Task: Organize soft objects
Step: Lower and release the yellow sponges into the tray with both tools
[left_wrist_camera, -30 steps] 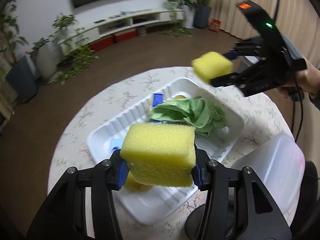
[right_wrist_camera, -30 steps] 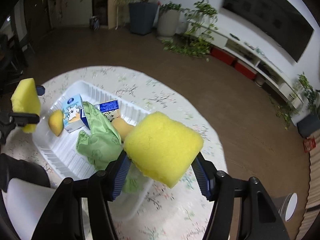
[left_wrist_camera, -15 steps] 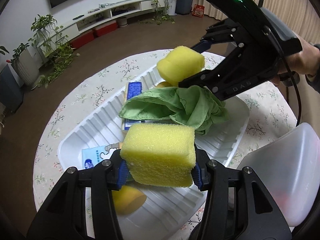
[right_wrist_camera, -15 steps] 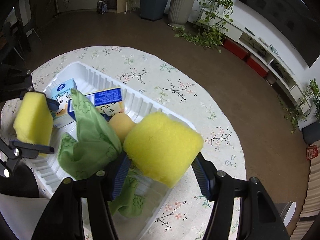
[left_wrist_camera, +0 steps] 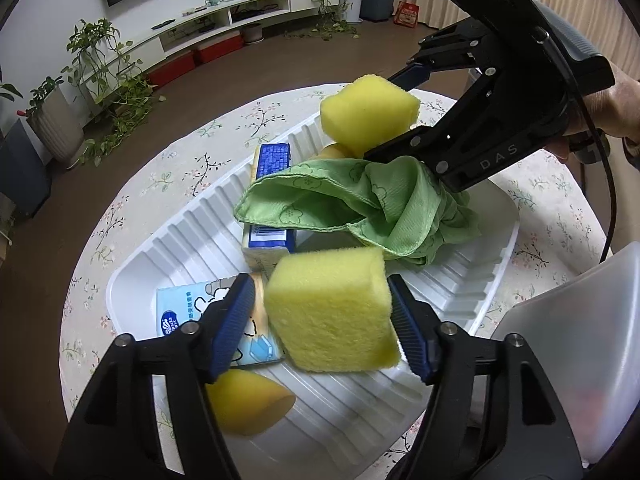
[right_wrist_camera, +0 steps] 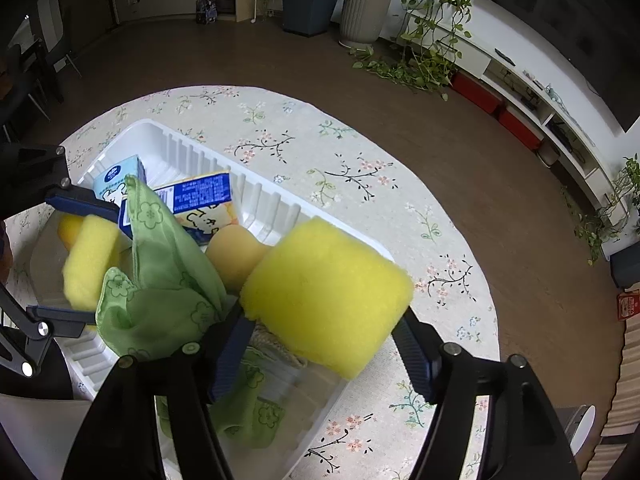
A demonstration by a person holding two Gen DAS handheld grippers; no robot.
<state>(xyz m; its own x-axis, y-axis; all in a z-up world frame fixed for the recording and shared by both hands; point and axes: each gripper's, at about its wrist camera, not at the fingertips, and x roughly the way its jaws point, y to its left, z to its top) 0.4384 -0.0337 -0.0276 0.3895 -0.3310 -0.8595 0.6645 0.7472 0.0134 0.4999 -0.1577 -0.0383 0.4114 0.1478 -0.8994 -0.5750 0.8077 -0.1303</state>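
Note:
My left gripper [left_wrist_camera: 322,330] holds a yellow sponge [left_wrist_camera: 334,310] just above the near end of the white ribbed tray [left_wrist_camera: 192,236]. Its left pad seems slightly off the sponge. My right gripper [right_wrist_camera: 326,344] is shut on a second yellow sponge [right_wrist_camera: 326,294] over the tray's other end; it also shows in the left wrist view [left_wrist_camera: 370,110]. A crumpled green cloth [left_wrist_camera: 360,204] lies in the tray under the right gripper. The left gripper's sponge shows in the right wrist view [right_wrist_camera: 90,262].
In the tray lie a blue and yellow carton [left_wrist_camera: 268,200], a light blue tissue pack [left_wrist_camera: 180,312], an orange soft piece [left_wrist_camera: 244,404] and another orange piece [right_wrist_camera: 234,254]. A translucent plastic container [left_wrist_camera: 568,356] stands at the right on the round floral tablecloth [left_wrist_camera: 160,172].
Both grippers have come down and closer over the tray, each with its sponge. The left gripper's jaws look slightly wider around its sponge than before.

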